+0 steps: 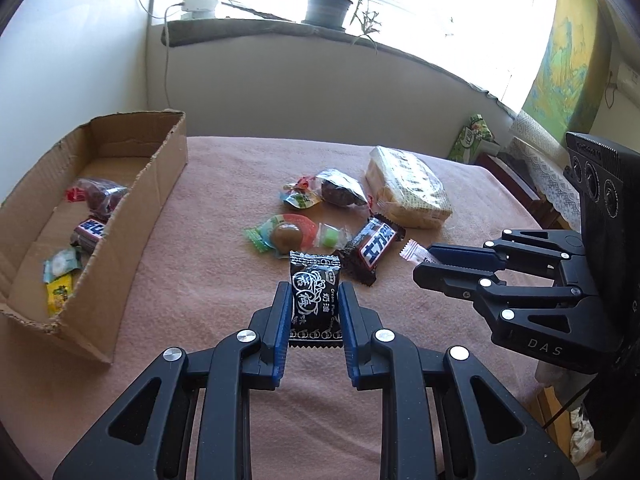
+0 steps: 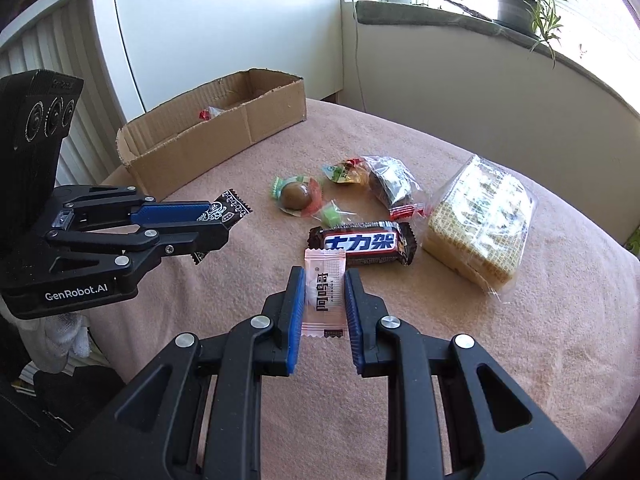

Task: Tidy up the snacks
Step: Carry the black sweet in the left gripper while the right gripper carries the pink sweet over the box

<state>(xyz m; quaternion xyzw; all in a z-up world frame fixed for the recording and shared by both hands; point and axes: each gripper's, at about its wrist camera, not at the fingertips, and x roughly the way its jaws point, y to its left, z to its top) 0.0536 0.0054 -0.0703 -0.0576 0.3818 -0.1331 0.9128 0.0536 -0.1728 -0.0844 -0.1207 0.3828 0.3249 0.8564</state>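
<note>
The left gripper [image 1: 314, 300], its body marked "GenRobot.AI", pinches a black sachet [image 1: 315, 296] printed with white Chinese characters and "Cream Plum Candy", held clear of the pink cloth [image 1: 224, 184]; the cardboard box [image 1: 160, 184] lies off to its left with a few snacks inside. The right gripper [image 2: 324, 286], marked "DAS" on its side, is pressed together on a pale pink sachet [image 2: 325, 292] with dark Chinese lettering. Just ahead of its fingertips lies a brown chocolate bar [image 2: 362, 243] with white-and-blue characters, and the wafer pack [image 2: 478, 226] sits further to the right.
</note>
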